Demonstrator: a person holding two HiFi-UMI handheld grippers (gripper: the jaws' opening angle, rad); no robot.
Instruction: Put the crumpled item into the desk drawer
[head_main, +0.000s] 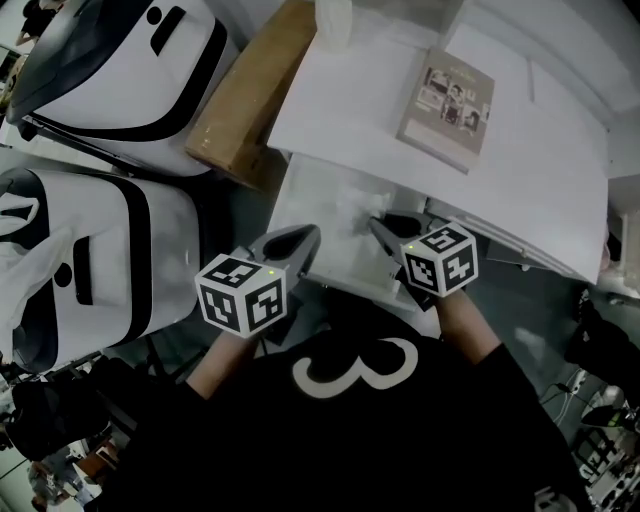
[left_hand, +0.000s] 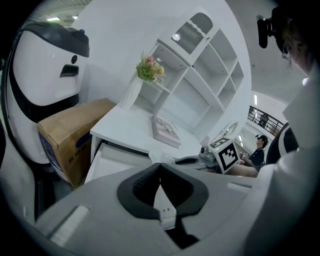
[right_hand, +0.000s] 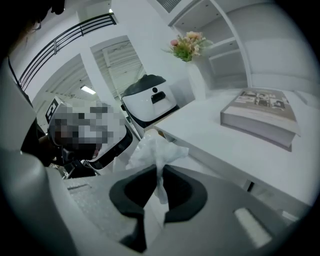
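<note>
Crumpled white tissue (right_hand: 155, 150), thinly pinched by right hand-held gripper (right_hand: 159, 170), may slip short of white drawer (head_main: 310, 200); left hand-held gripper (left_hand: 160, 167) closed, empty.

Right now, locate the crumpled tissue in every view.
Head view: crumpled tissue over the open drawer, at the right gripper's tips.
Left gripper view: crumpled tissue at centre, just beyond the jaws.
Right gripper view: crumpled tissue at centre, pinched between its jaws.
Shared landmark: the book on the desk.
</note>
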